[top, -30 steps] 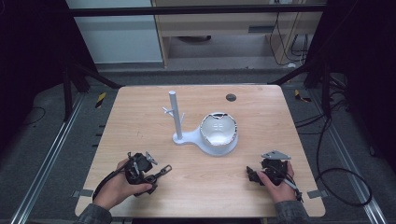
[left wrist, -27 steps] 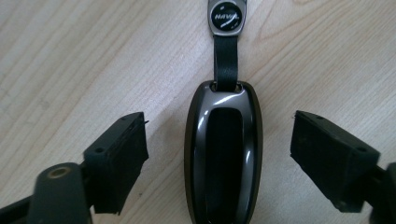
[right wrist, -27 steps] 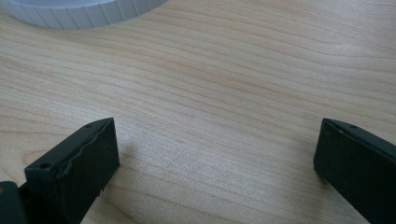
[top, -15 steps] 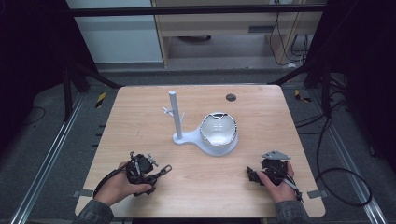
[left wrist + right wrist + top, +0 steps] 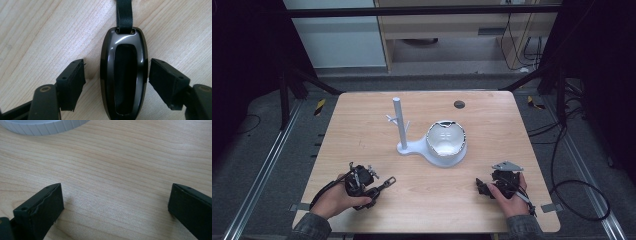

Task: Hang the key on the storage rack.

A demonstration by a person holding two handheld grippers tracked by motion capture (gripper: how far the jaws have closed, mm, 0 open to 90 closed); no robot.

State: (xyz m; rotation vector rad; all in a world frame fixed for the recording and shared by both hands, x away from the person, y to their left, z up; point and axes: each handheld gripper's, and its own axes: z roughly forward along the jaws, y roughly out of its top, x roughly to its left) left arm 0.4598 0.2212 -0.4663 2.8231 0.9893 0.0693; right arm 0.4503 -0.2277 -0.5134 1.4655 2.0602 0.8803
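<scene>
Key fob: dark, glossy, oval, flat on the table, lying lengthwise between the jaws of the left gripper; black strap threaded through its far end, running away from the jaws and out of the top of the left gripper view; fob's near end reaches back between the jaw arms. Jaws about half open, and have just been closing in on the fob; right-hand pad sits just beside the fob's edge, contact there too close to call; left-hand pad stands apart from it, bare wood showing in the gap; no grip on the fob yet. In the high view the left gripper lies low at the near left of the table in the person's left hand; fob itself too small to make out there.

Right gripper: jaws spread wide, nothing between them but bare wood; pads close over the table top; curved white ribbed edge of the stand base well beyond the jaws, at the upper left of the right gripper view. In the high view the right gripper rests at the near right in the right hand; white stand with a post and short pegs, and a bowl-shaped dish on its base, sit mid-table, well apart from both grippers.
</scene>
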